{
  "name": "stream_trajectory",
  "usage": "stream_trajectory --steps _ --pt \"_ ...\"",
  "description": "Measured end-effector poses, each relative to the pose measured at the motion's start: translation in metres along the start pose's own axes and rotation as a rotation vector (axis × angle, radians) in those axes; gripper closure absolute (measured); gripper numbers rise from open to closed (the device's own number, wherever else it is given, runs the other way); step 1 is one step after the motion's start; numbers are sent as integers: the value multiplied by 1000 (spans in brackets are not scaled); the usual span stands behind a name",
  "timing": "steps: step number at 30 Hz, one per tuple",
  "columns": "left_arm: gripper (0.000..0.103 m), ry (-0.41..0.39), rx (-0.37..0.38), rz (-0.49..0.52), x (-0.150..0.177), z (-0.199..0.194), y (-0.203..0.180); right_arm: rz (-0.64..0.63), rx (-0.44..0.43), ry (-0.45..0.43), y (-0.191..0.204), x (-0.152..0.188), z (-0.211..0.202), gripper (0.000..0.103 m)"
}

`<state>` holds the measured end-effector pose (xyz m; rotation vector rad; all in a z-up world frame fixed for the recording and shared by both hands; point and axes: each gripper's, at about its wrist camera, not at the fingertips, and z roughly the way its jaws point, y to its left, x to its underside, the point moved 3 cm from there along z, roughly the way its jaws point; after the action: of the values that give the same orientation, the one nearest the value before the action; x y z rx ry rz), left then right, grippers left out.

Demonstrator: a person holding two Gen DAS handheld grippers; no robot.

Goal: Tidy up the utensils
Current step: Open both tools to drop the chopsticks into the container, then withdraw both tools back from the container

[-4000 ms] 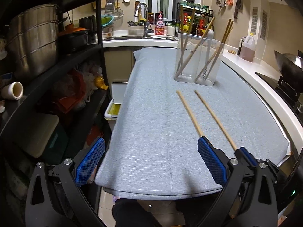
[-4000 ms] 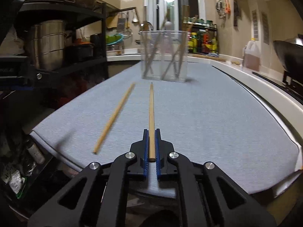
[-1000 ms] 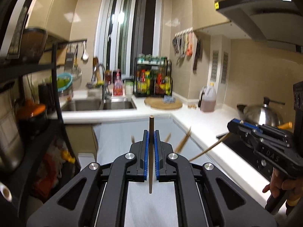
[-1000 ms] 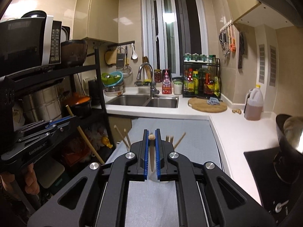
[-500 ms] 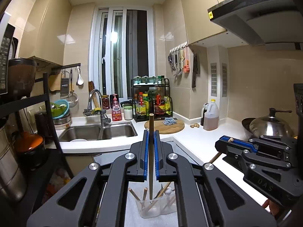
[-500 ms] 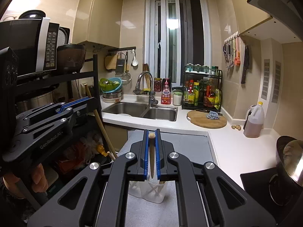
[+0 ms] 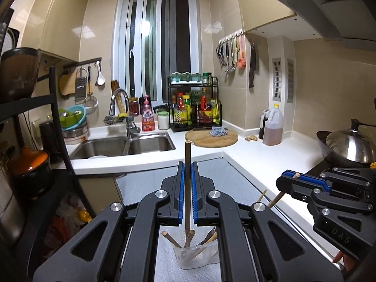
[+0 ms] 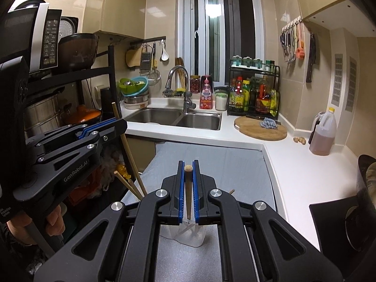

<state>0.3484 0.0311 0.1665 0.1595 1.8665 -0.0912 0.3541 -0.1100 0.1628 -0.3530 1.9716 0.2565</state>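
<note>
**Both chopsticks poised over the holder**

While I am holding the left gripper (image 7: 187, 195) above the clear plastic holder (image 7: 195, 256), its blue pads are clamping a wooden chopstick (image 7: 187, 164) upright, the lower end reaching down to the holder's mouth among the sticks already leaning there. I am keeping it vertical, I judge, so that it can slide straight in without snagging on the others.

Off to the side, the right gripper (image 8: 188, 188) is pinching its own chopstick (image 8: 188, 183) in the same way, jaws narrow around the shaft, top end poking just above the pads and the tip pointing down at the holder (image 8: 185, 233). Seen from the left camera, that stick is tilting in toward the container from the right, so the two are converging on one opening.

Beneath both tools the holder is standing on the grey mat (image 8: 246, 164), which is covering the counter before the sink (image 8: 178, 117). No loose utensils are showing on the visible part of the mat, so these look like the last two to drop. My worry is the crowded mouth: a stick catching another could tip the light container.
</note>
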Motion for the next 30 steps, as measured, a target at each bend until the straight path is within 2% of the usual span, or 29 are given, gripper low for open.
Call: stream_trajectory --steps 4,6,7,8,9,10,11,14,19,25,30 --pt "98 20 -10 13 6 8 0 4 -2 18 0 6 9 97" --pt "90 34 -21 25 9 11 0 8 -3 27 -1 10 12 96" --pt "54 39 -36 28 10 11 0 11 -2 33 -1 12 14 93" --pt "10 41 -61 27 12 9 2 16 0 38 -2 15 15 89" --pt "9 18 -97 12 14 3 5 15 2 47 -1 18 17 69" --pt "7 -14 -109 -2 16 -4 9 18 11 60 0 25 18 42" --pt "8 -11 -109 -4 19 -7 11 22 20 65 -1 32 18 35" --pt "7 38 -120 -26 39 -13 16 12 31 89 5 61 16 31" --pt "7 122 -128 -76 89 -29 17 36 78 82 10 99 -2 18" --pt "7 134 -140 -96 121 -56 9 51 165 16 16 136 -32 10" --pt "7 137 -158 -75 136 -78 1 73 180 11 23 157 -42 10"
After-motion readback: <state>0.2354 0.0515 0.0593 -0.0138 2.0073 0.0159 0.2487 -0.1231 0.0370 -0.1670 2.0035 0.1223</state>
